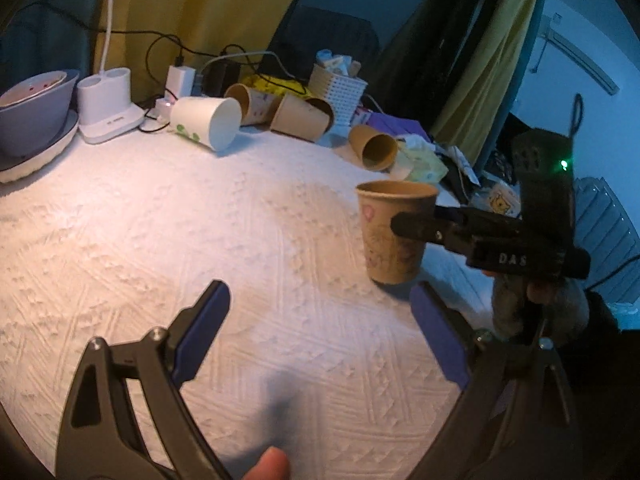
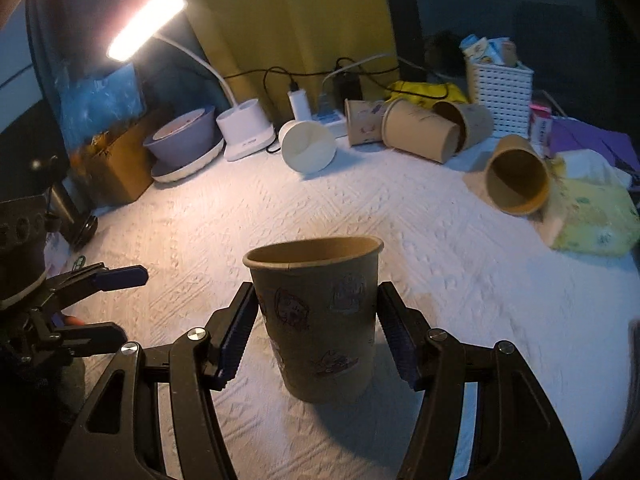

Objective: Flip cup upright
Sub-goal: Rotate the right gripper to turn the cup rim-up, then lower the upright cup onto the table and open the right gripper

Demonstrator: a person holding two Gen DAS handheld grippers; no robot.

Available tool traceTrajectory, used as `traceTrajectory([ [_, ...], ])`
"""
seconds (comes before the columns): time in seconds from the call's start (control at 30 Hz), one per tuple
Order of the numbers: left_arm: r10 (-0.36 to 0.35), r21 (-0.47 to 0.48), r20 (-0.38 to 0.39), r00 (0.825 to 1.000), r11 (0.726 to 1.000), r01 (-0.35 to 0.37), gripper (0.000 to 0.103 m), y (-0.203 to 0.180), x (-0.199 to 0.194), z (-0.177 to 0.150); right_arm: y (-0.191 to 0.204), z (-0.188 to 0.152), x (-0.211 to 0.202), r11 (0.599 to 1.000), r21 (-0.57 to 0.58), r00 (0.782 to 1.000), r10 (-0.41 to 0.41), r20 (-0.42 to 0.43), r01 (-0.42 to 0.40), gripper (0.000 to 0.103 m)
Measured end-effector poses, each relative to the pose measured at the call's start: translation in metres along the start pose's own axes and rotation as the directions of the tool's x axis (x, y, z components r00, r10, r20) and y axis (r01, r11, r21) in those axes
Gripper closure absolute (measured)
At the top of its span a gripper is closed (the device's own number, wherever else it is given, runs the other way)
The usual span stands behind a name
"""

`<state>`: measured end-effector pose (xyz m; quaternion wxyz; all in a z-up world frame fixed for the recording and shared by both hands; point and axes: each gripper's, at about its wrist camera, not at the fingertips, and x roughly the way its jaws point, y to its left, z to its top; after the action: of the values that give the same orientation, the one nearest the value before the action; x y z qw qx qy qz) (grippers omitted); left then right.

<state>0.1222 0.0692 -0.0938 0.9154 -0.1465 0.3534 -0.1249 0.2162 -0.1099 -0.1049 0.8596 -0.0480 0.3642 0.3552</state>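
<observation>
We see the brown paper cup standing upright on the white textured cloth, between the fingers of our right gripper; whether the pads press its sides or have a slight gap we cannot tell. Beyond the cup, more cups lie on their sides near a white basket and a lit lamp. Left of the cup, our left gripper is spread wide and empty.

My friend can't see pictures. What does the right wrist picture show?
A brown paper cup with cartoon stickers stands upright on a white textured tablecloth, between the two fingers of the right claw. Behind it, several more cups lie on their sides near a lit desk lamp and a white basket.
</observation>
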Motion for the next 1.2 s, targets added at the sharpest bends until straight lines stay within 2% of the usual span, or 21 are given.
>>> traceTrajectory([
  [0.17,0.013,0.009,0.009,1.0,1.0,-0.013,0.01,-0.013,-0.001,-0.005,0.004,-0.014,-0.013,1.0,0.001,1.0,-0.023,0.01,0.023,0.039],
  [0.43,0.079,0.015,0.031,0.996,0.997,-0.08,0.01,-0.027,-0.013,-0.01,0.011,-0.031,-0.018,0.998,0.009,0.998,-0.057,0.028,0.056,0.036],
  [0.67,0.107,0.018,0.057,0.993,0.994,-0.109,0.01,-0.036,-0.026,-0.014,0.017,-0.04,-0.025,0.994,0.037,0.995,-0.101,0.023,0.1,0.023],
  [1.2,0.123,0.081,0.098,0.988,0.988,-0.131,0.01,-0.07,-0.053,-0.023,0.036,-0.06,-0.073,0.98,0.1,0.983,-0.178,0.037,0.173,0.023],
])
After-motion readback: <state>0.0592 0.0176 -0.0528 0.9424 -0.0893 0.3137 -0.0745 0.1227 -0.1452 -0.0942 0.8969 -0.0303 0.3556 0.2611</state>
